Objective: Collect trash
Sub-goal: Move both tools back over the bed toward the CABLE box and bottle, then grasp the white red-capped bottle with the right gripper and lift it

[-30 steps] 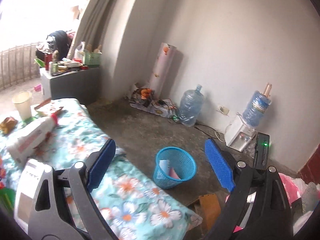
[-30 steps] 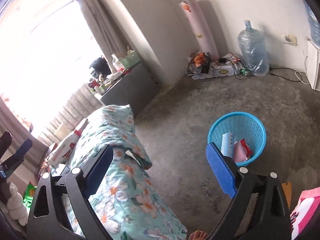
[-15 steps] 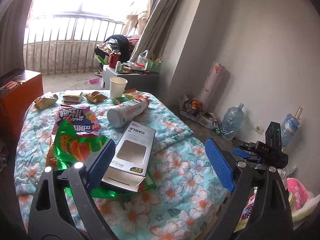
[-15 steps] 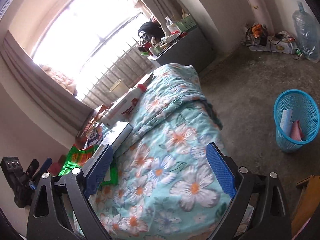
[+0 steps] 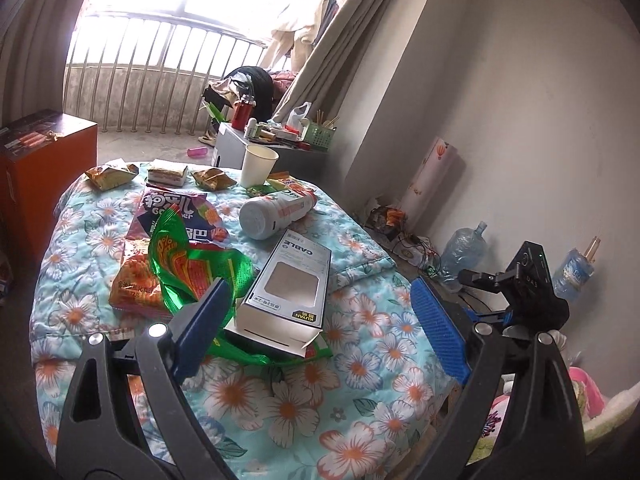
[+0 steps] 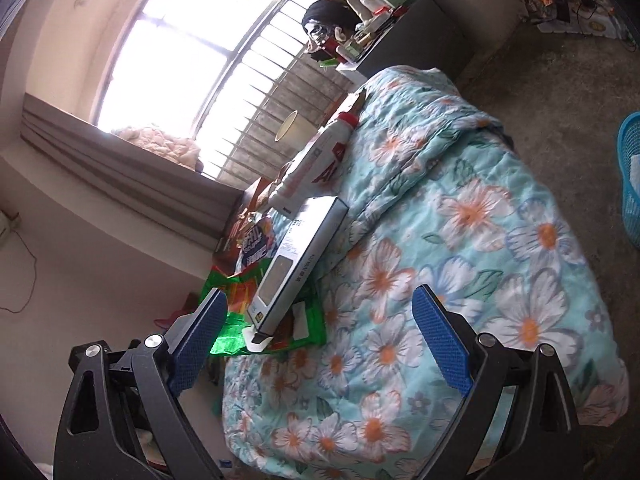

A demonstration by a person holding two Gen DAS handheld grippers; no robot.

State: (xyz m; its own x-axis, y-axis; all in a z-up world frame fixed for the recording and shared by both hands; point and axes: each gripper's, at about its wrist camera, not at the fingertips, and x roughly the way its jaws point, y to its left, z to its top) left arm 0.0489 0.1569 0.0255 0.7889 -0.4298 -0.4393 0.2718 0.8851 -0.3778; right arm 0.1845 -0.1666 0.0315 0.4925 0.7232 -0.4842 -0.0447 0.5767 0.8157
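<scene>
Trash lies on a floral quilt [image 5: 360,360]: a grey cable box [image 5: 290,284], a green foil bag [image 5: 192,264] under it, a purple snack bag [image 5: 176,212], an orange snack bag [image 5: 136,280], a white bottle [image 5: 280,210] on its side, a paper cup [image 5: 258,164] and small wrappers [image 5: 110,174]. My left gripper [image 5: 320,332] is open and empty, just in front of the cable box. My right gripper [image 6: 320,340] is open and empty near the box [image 6: 300,260] and green bag [image 6: 240,316]. The blue trash basket [image 6: 632,184] shows at the right edge.
An orange cabinet [image 5: 40,160] stands left of the bed. A cluttered grey stand [image 5: 280,144] is behind it. Water jugs [image 5: 464,252] and cables [image 5: 404,240] lie along the wall. The right gripper's body [image 5: 524,288] shows in the left wrist view.
Both views have swung from the floor and blue basket to the bed. Both grippers have come close to the cable box and green bag. Both stay open.
</scene>
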